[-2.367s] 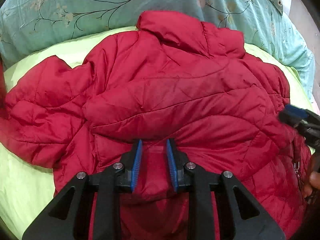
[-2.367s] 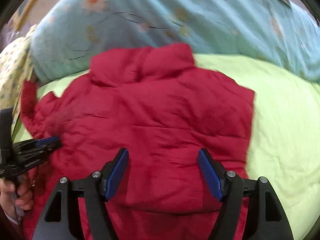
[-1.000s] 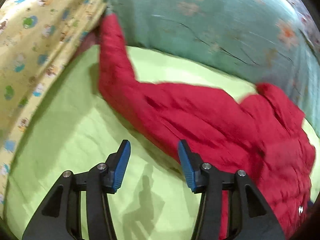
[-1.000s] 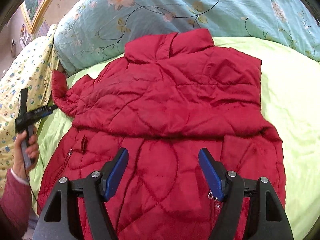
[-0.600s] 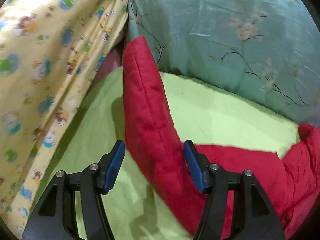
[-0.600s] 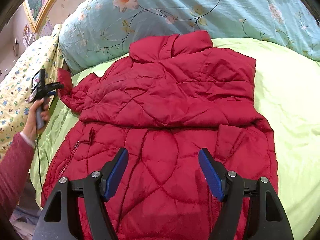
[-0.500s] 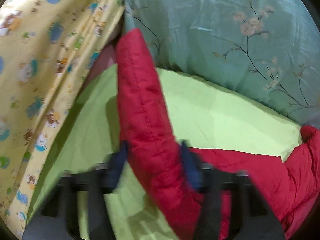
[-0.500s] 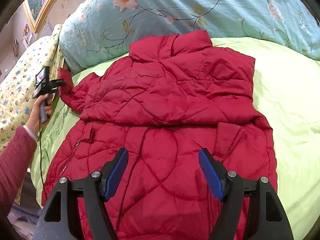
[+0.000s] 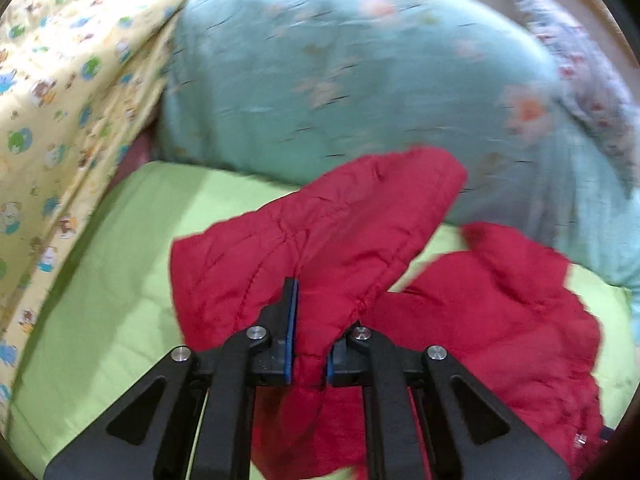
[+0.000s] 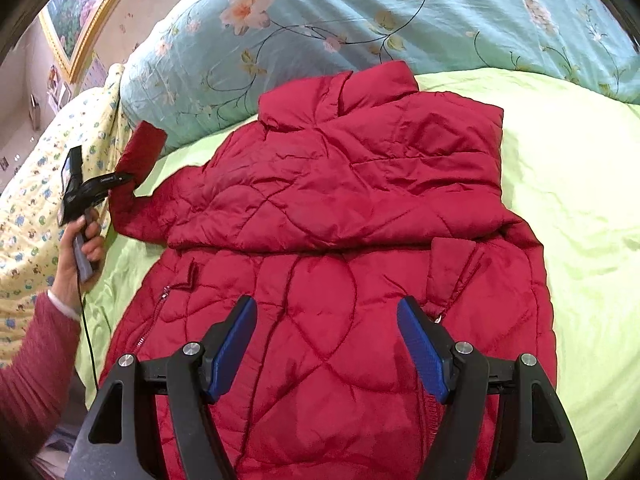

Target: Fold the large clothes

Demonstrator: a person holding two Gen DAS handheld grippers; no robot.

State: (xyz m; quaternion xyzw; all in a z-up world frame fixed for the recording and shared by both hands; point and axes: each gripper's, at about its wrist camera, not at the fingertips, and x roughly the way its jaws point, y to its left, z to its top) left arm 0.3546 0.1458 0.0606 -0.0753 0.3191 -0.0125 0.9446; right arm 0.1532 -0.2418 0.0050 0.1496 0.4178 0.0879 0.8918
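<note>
The red quilted jacket [image 10: 340, 232] is spread on the green sheet [image 10: 580, 208]. Its sleeve [image 9: 320, 248] is pinched and held raised by the left gripper [image 9: 310, 332], whose jaws have just closed on it. The right gripper [image 10: 328, 344] is held over the hem, tilted downward, jaws wide apart and empty.

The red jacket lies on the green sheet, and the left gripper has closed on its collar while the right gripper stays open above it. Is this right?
Not quite. The left gripper has closed on the sleeve, not the collar, which lies untouched by the blue floral pillow; both wrist views show this. The red jacket does lie on the green sheet, right gripper open above it.
</note>
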